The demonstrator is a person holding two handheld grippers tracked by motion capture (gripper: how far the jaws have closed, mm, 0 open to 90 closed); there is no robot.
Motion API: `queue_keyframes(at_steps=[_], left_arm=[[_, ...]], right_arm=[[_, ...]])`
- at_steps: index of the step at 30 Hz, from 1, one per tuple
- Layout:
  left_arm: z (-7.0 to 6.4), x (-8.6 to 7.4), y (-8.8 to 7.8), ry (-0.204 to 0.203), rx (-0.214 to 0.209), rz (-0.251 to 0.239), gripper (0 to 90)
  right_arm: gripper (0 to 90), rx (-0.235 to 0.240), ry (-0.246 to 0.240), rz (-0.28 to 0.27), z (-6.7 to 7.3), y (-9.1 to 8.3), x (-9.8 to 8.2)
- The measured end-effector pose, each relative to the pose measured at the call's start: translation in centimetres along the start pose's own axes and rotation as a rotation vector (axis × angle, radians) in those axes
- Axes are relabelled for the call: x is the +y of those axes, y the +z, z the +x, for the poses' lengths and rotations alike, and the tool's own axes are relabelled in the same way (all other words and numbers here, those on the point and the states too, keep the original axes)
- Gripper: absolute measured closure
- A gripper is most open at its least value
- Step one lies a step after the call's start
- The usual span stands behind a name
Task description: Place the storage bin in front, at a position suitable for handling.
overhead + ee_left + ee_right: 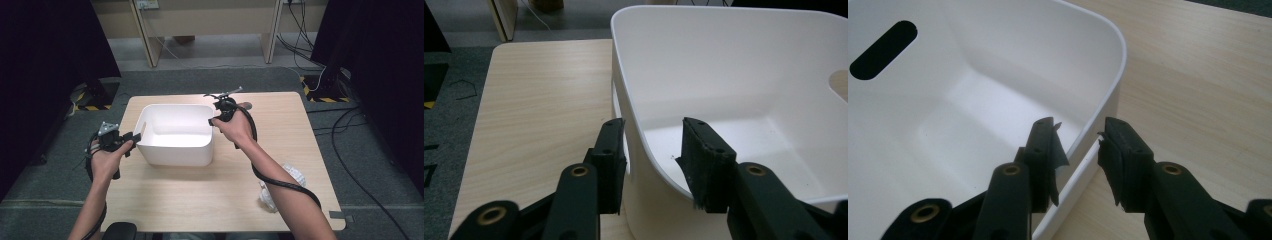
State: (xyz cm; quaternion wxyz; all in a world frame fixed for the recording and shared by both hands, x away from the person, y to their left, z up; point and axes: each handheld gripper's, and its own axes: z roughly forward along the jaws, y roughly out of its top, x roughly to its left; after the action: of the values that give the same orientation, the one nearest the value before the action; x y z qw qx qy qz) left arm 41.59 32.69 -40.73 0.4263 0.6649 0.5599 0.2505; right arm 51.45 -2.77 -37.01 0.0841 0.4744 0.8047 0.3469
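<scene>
A white plastic bin [175,135] stands empty in the middle of the wooden table [285,120]. My left gripper [131,137] is at the bin's left wall. In the left gripper view the gripper [651,165] is open, straddling the bin [734,75] rim, one jaw outside and one inside. My right gripper [214,120] is at the bin's right wall. In the right gripper view the gripper [1083,160] is open astride the bin [973,85] rim near a corner, one jaw inside and one over the table. A handle slot [883,49] shows in the opposite wall.
A crumpled white wad [280,187] lies on the table near its front right, beside my right forearm. Dark carpet surrounds the table, with cables [345,150] on the floor at the right and wooden furniture legs [150,40] behind.
</scene>
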Motion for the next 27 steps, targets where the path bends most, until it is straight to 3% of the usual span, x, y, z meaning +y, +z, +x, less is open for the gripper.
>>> queue_keyframes(at_steps=[5,9,15,27], left_arm=[[-0.3,0.1,0.7,0.016,0.007,0.019,63.7],[-0.4,0.2,1.2,0.042,0.028,0.030,66.4],[-0.7,0.3,1.6,0.054,0.027,0.038,68.4],[-2.2,0.9,3.3,0.109,0.016,0.069,71.0]], right_arm=[[67.6,-0.019,-0.019,0.030,0.5,0.6,0.1],[68.2,-0.027,-0.022,0.030,0.7,0.5,0.0],[68.2,-0.046,-0.033,0.043,0.8,0.2,-0.3],[66.9,-0.076,-0.035,0.093,0.7,-1.9,-1.7]])
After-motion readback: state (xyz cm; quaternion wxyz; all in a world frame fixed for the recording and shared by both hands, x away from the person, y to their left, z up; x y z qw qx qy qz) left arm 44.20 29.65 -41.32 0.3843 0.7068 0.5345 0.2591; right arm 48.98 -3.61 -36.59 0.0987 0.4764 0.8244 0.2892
